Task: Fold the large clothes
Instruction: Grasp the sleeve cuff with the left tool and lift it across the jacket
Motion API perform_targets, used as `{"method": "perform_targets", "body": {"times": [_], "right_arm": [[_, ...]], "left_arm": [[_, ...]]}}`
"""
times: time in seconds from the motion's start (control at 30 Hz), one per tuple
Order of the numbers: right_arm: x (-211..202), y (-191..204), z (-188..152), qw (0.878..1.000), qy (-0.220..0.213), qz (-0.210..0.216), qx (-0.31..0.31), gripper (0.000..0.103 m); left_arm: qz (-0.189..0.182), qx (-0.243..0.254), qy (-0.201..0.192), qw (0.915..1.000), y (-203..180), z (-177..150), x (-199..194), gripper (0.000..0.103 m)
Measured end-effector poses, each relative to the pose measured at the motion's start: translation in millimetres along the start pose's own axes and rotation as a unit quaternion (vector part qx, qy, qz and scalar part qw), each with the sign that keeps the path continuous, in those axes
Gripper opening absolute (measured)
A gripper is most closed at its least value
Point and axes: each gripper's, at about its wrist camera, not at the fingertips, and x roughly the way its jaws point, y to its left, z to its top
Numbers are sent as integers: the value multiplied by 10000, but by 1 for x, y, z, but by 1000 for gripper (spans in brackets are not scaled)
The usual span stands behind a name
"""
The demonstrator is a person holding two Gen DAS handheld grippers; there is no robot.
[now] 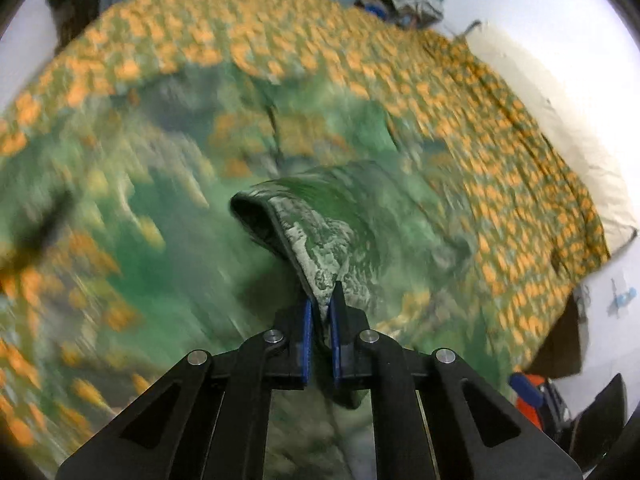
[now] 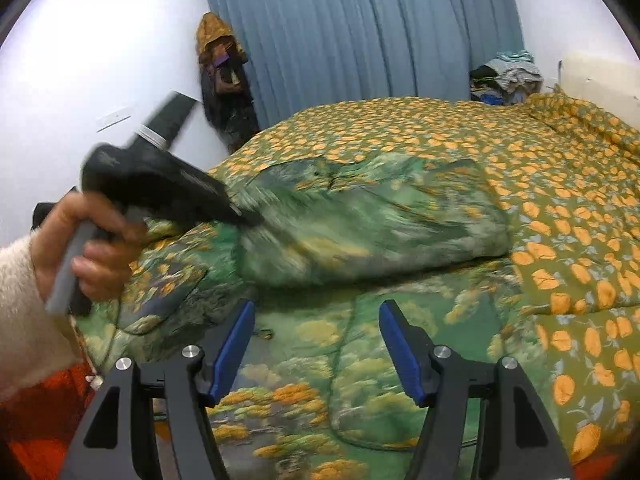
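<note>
A large green garment [image 2: 320, 352] printed with trees and yellow blooms lies spread on the bed. My left gripper [image 1: 320, 312] is shut on a fold of this garment [image 1: 320, 240] and holds it lifted above the rest. In the right wrist view the left gripper [image 2: 248, 216] shows at the left, held by a hand, with the lifted part [image 2: 380, 236] draped over the lower layer. My right gripper [image 2: 318, 320] is open and empty, just above the garment's near part. The left view is blurred by motion.
The bed has an olive cover with orange flowers [image 2: 560, 184]. A blue curtain [image 2: 360, 32] hangs behind it. A pile of clothes [image 2: 504, 80] sits at the far right corner. Clothes hang in the corner [image 2: 220, 72]. A white headboard [image 1: 560, 112] stands at the right.
</note>
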Motion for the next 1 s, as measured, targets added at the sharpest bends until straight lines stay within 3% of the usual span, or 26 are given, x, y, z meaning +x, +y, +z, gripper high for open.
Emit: {"method": "perform_targets", "body": {"times": [0.2, 0.23, 0.27, 0.37, 0.5, 0.6, 0.7, 0.83, 0.93, 1.0], "right_arm": [[28, -49, 55, 9993, 84, -367, 84, 66], [34, -57, 64, 9991, 93, -411, 69, 62], [45, -68, 78, 9986, 115, -509, 13, 47], [82, -95, 114, 9966, 374, -723, -153, 30], [145, -131, 150, 9948, 731, -711, 55, 29], [187, -145, 143, 9921, 1114, -577, 93, 29], [238, -158, 102, 9778, 2015, -537, 216, 27], [240, -161, 97, 9788, 1977, -425, 333, 27], [237, -165, 123, 9781, 2031, -357, 274, 27], [231, -173, 152, 9845, 1663, -373, 406, 27]], "left_arm": [[438, -100, -84, 9990, 38, 45, 38, 6], [438, -115, -75, 9989, 42, 50, 45, 6], [436, -108, -96, 9989, 45, 55, 51, 6], [421, -155, -178, 9988, 51, 63, 59, 6], [455, -307, -221, 9982, 64, 68, 69, 6], [607, -168, -63, 9980, 67, 54, 83, 6], [638, -78, 109, 9979, 71, 39, 97, 7], [736, -5, 78, 9973, 72, 28, 109, 8], [792, 86, 21, 9968, 71, 26, 112, 8], [763, 69, -13, 9971, 74, 25, 113, 8]]}}
